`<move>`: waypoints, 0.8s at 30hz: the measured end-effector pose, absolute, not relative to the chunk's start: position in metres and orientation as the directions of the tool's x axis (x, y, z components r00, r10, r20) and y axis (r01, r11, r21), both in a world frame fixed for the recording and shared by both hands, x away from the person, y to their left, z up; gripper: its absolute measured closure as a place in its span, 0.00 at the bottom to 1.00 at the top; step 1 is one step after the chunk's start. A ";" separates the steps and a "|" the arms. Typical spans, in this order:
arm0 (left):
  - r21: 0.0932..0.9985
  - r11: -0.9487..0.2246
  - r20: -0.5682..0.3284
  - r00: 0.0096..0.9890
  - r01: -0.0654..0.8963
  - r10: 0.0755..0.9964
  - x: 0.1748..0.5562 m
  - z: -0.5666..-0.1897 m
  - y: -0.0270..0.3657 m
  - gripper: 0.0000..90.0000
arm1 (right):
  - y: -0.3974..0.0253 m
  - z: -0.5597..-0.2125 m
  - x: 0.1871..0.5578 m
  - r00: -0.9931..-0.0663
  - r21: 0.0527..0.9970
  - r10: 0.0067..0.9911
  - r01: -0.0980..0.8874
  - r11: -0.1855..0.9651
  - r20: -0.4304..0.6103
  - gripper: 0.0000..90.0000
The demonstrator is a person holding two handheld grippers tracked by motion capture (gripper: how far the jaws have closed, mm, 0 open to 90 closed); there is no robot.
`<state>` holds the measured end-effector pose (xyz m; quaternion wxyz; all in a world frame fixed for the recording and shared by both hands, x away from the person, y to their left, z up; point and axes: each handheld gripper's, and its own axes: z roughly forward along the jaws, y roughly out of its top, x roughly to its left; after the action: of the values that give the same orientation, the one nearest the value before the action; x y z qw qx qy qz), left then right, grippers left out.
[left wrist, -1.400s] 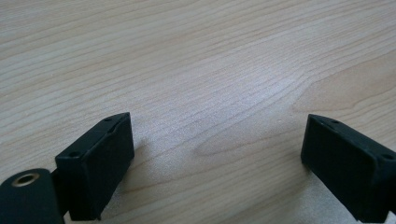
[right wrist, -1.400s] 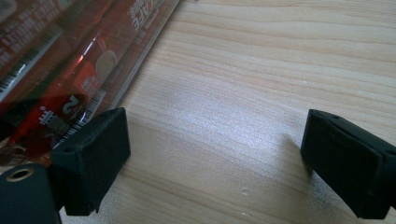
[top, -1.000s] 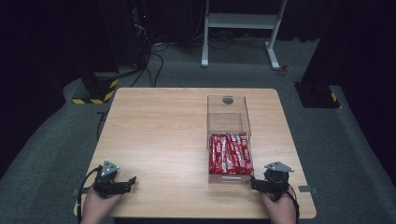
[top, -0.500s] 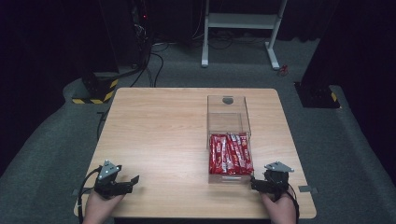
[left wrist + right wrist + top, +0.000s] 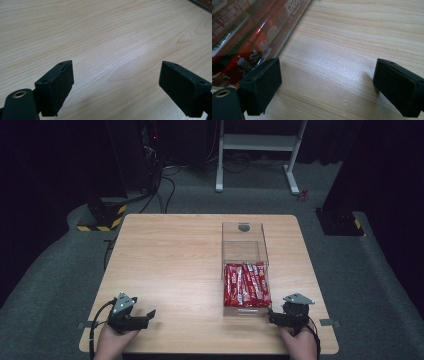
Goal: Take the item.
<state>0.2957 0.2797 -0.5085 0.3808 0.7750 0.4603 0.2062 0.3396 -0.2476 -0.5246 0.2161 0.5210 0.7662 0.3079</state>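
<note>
Clear acrylic box (image 5: 244, 251) on the wooden table (image 5: 170, 265), right of centre, red snack packets (image 5: 246, 285) packed flat in its near half, far half empty.

Right gripper (image 5: 274, 316): jaws wide apart, empty, resting just beside the box's near corner, likely staged to reach in. Left gripper (image 5: 149, 316): equally wide, empty, near the front edge, broad bare wood ahead.

My high camera looked forward and down over the whole table (image 5: 170, 250). Each gripper camera sat low, close above its wood; the right one shared the clear box (image 5: 287, 32).
</note>
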 end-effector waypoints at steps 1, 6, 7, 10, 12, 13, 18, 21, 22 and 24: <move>0.779 -0.285 -0.037 0.495 0.558 0.868 0.296 -0.508 0.277 0.14 | -0.248 -0.525 0.340 -0.364 0.697 0.931 0.665 0.268 -0.010 0.09; 0.785 -0.290 -0.044 0.516 0.548 0.855 0.296 -0.507 0.269 0.14 | -0.248 -0.525 0.340 -0.365 0.697 0.931 0.665 0.268 -0.010 0.09; 0.785 -0.290 -0.044 0.516 0.548 0.855 0.296 -0.507 0.269 0.14 | -0.248 -0.525 0.340 -0.365 0.697 0.931 0.665 0.269 -0.011 0.09; 0.787 -0.293 -0.050 0.530 0.543 0.847 0.296 -0.505 0.263 0.14 | -0.248 -0.525 0.340 -0.365 0.697 0.931 0.665 0.269 -0.011 0.09; 0.789 -0.286 -0.064 0.537 0.543 0.841 0.296 -0.505 0.260 0.14 | -0.248 -0.525 0.340 -0.366 0.697 0.931 0.664 0.269 -0.011 0.09; 0.792 -0.285 -0.069 0.543 0.540 0.837 0.297 -0.505 0.257 0.14 | -0.248 -0.525 0.340 -0.366 0.697 0.931 0.664 0.269 -0.011 0.09; 0.789 -0.277 -0.093 0.553 0.548 0.828 0.298 -0.505 0.251 0.14 | -0.248 -0.525 0.340 -0.367 0.697 0.930 0.664 0.270 -0.011 0.09; 0.794 -0.274 -0.096 0.558 0.543 0.824 0.299 -0.504 0.249 0.14 | -0.247 -0.525 0.339 -0.366 0.696 0.930 0.665 0.269 -0.009 0.09; 0.797 -0.270 -0.101 0.560 0.540 0.822 0.299 -0.503 0.248 0.14 | -0.247 -0.525 0.339 -0.366 0.696 0.931 0.665 0.269 -0.009 0.09; 0.803 -0.270 -0.099 0.566 0.531 0.819 0.299 -0.502 0.244 0.14 | -0.247 -0.525 0.339 -0.366 0.696 0.930 0.665 0.269 -0.009 0.09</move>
<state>0.2988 0.2442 -0.5022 0.4209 0.7782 0.4337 0.1708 0.3395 -0.2474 -0.5246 0.2151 0.5202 0.7669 0.3081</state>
